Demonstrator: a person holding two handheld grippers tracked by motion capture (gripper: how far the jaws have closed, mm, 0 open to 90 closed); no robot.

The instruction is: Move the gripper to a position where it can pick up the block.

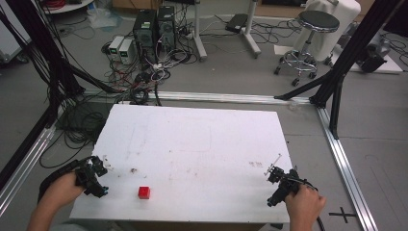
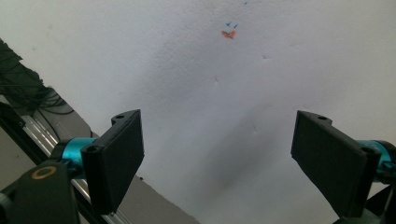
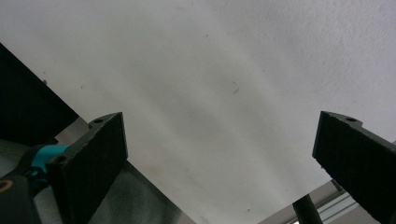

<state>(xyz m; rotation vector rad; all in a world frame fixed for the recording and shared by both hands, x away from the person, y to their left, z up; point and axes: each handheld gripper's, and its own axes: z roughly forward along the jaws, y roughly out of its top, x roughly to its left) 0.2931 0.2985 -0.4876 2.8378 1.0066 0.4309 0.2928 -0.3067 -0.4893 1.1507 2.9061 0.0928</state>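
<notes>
Start posture at the table [image 1: 192,139], with the red cube [image 1: 144,192] as the reference. The cube sits alone on the white top, close to the near edge and left of the middle; neither tool touches it. Your left gripper [image 1: 99,174] rests at the table's left corner, near the cube and on its left, which makes it the likelier tool for a pick. In the left gripper view [image 2: 217,154] its jaws stand spread wide with bare white surface and a small orange mark [image 2: 228,34] between them, so it is released and holds nothing; it points past the cube rather than at it. Your right gripper [image 1: 275,174] lies well apart from the cube, at the right corner, out of the working path. Its own view [image 3: 219,154] shows the jaws parted just as wide over plain tabletop, likewise empty. You appear to hold both tools low and parked at the edges, leaving the approach to the cube free.
</notes>
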